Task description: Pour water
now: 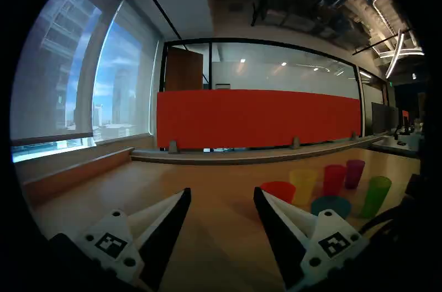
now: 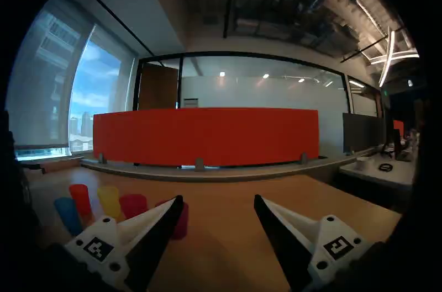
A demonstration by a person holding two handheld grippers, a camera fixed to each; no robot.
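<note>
Left gripper view: left gripper (image 1: 221, 192) low in frame, jaws set wide, nothing between them, tips above the wooden surface (image 1: 221, 248) and not touching it. Six plastic cups stand upright in a tight cluster at lower right of the frame, beyond the right-hand finger: orange cup (image 1: 279, 190) nearest the finger, yellow cup (image 1: 304, 181) just behind it, red cup (image 1: 333, 178), purple cup (image 1: 354, 172) farthest back, blue cup (image 1: 330, 205) in front, green cup (image 1: 377, 195) at the right end. Contents of the cups: cannot tell. Red partition (image 1: 257, 118) runs across mid-frame along the far edge of the surface; window (image 1: 83, 93) at left.

Right gripper view: right gripper (image 2: 218, 201) low in frame, jaws wide, gripping nothing. Cups sit at lower left of the frame: blue cup (image 2: 67, 214) at the far left, then orange cup (image 2: 82, 199), yellow cup (image 2: 109, 200), red cup (image 2: 132, 205); purple cup (image 2: 181, 223) partly hidden behind the left-hand finger. Monitor (image 2: 362, 132) at right, past the end of the partition.
</note>
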